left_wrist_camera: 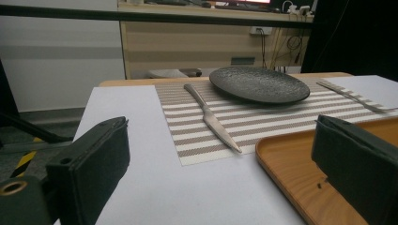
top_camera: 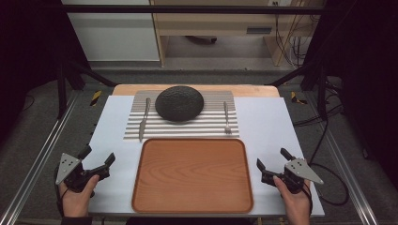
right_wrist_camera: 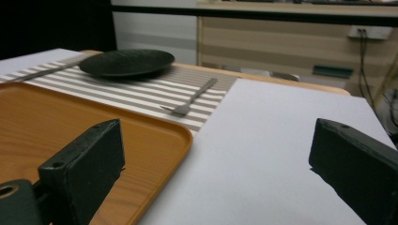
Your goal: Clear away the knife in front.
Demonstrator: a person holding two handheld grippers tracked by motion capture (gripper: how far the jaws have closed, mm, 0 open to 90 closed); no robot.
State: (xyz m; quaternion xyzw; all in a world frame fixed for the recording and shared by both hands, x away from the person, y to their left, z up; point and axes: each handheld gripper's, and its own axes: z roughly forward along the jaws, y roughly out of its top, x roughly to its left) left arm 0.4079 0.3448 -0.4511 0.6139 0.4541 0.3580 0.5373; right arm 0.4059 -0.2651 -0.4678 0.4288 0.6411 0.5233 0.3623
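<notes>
Both grippers sit at the near edge of the table, one either side of the wooden tray (top_camera: 192, 174). Left gripper (top_camera: 98, 158) is in the person's left hand (top_camera: 77, 197), jaws spread wide, nothing between them, hovering over the white table surface (top_camera: 272, 122) just left of the tray. Right gripper (top_camera: 272, 161) mirrors it in the right hand (top_camera: 295, 201), jaws likewise spread and empty, just right of the tray. Tray is bare, lying flat, near-centre.

Behind the tray: striped placemat (top_camera: 187, 125), its near edge just beside the tray's far rim. On the mat, knife (top_camera: 143, 119) at left, fork (top_camera: 226, 118) at right, both lying lengthwise, pointing away. Between them, toward the mat's far edge, the dark textured plate (top_camera: 179, 103), apart from both utensils. Neither gripper is near the cutlery or the plate.
</notes>
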